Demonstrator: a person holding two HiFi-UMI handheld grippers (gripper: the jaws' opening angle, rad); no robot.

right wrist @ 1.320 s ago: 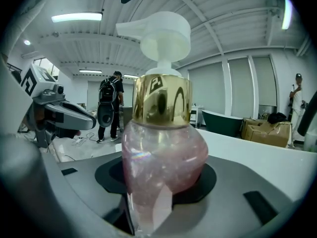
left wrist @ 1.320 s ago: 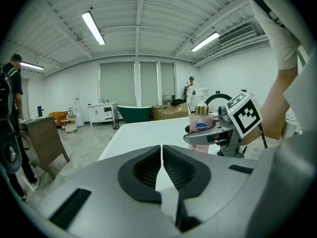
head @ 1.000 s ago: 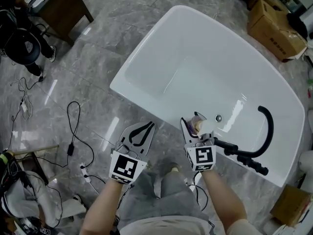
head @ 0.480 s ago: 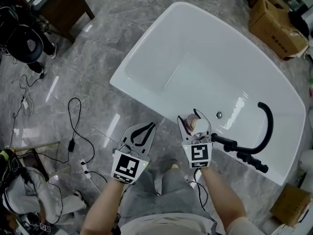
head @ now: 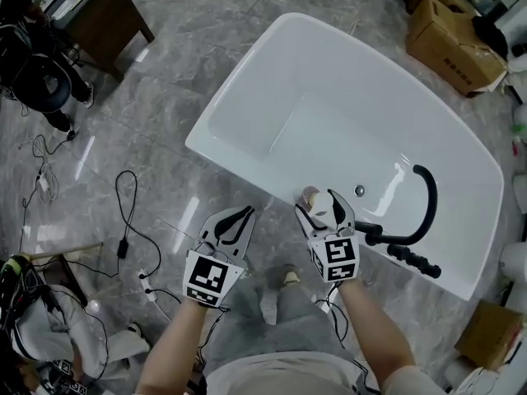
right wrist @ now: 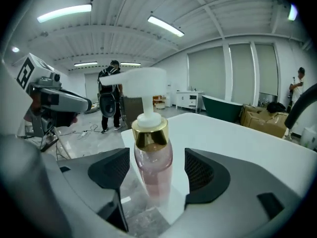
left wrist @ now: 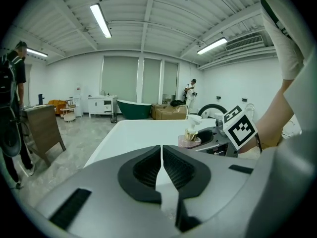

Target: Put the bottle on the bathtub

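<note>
While between jaws of right gripper (head: pixel 318 202), pink-filled bottle (right wrist: pixel 152 163).

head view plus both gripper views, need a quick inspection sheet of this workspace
surface: white bathtub, basin bare; a black curved fitting sits on the rim at its right end.
job's things: pink pump bottle upright at the near rim, apparently standing on it.
clutter: cardboard box beyond the tub.
grippers: right claw open, one jaw on each side of the bottle with a gap showing on both sides; left claw shut, nothing in it, held over the floor.
cables: black cable loose on the floor, to the person's left.
surroundings: grey marble floor; wooden desk at far left.
</note>
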